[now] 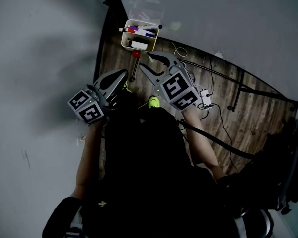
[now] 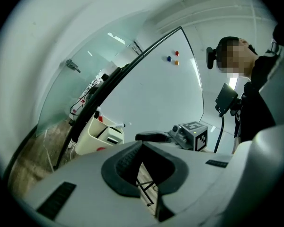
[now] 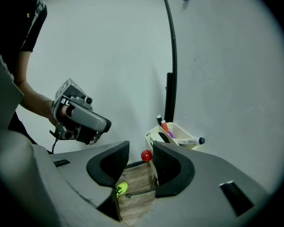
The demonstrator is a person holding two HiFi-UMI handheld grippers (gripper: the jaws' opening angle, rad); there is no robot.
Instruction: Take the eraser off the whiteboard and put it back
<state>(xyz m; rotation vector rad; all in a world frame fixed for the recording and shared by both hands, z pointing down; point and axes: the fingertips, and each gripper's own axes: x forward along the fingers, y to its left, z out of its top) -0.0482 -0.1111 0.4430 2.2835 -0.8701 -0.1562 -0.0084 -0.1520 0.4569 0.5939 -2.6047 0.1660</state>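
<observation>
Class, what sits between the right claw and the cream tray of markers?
A small red ball, shown most clearly in the right gripper view.

Mostly smooth plastic and grainy wood on my feed.
The whiteboard (image 3: 227,79) looks smooth with a soft sheen. Its black frame (image 3: 173,56) is slick too, metal or plastic I can't tell. The floor (image 1: 248,118) is brown wood planks, matt, grain showing. The bin (image 1: 126,41) is smooth cream plastic. My right gripper (image 3: 141,145) has a matt grey plastic shell and dark ribbed pads (image 3: 173,167), rubbery-looking; the left gripper (image 2: 142,144) is the same. The little red ball (image 3: 146,155) is glossy.
</observation>
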